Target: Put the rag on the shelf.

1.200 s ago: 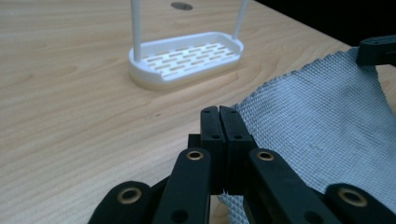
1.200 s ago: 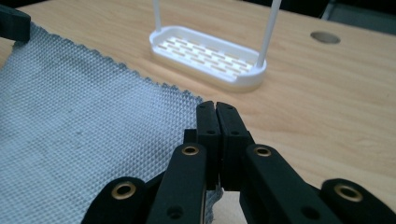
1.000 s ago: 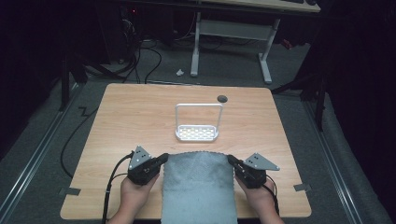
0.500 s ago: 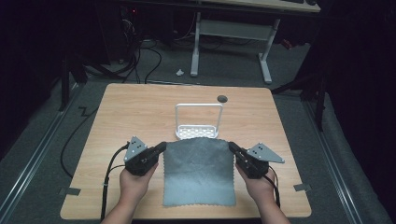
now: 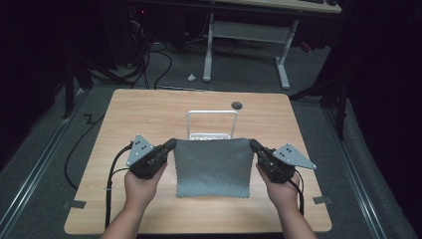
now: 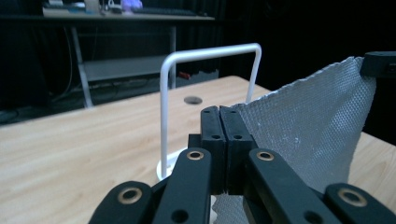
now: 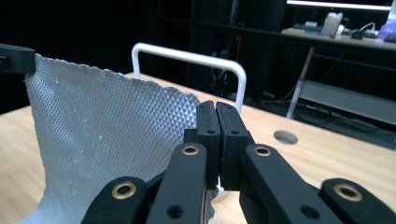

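A grey textured cloth (image 5: 211,167) hangs stretched between my two grippers above the near half of the wooden table (image 5: 144,107). My left gripper (image 5: 171,145) is shut on its top left corner, and my right gripper (image 5: 253,144) is shut on its top right corner. The cloth's lower edge lies on the table. Just behind the cloth stands a white wire rack (image 5: 211,123) with a tall hoop bar. In the left gripper view the cloth (image 6: 322,126) spreads to the right of the shut jaws, the rack (image 6: 205,88) behind. In the right gripper view the cloth (image 7: 102,140) spreads left.
A round cable hole (image 5: 237,105) sits near the table's far edge. A desk frame (image 5: 246,40) and cables (image 5: 149,64) stand on the dark floor beyond. Both gripper cables trail off the near edge by the person's forearms.
Both grippers have lifted and moved forward with the cloth, from lying near the front edge to hanging taut just before the rack.
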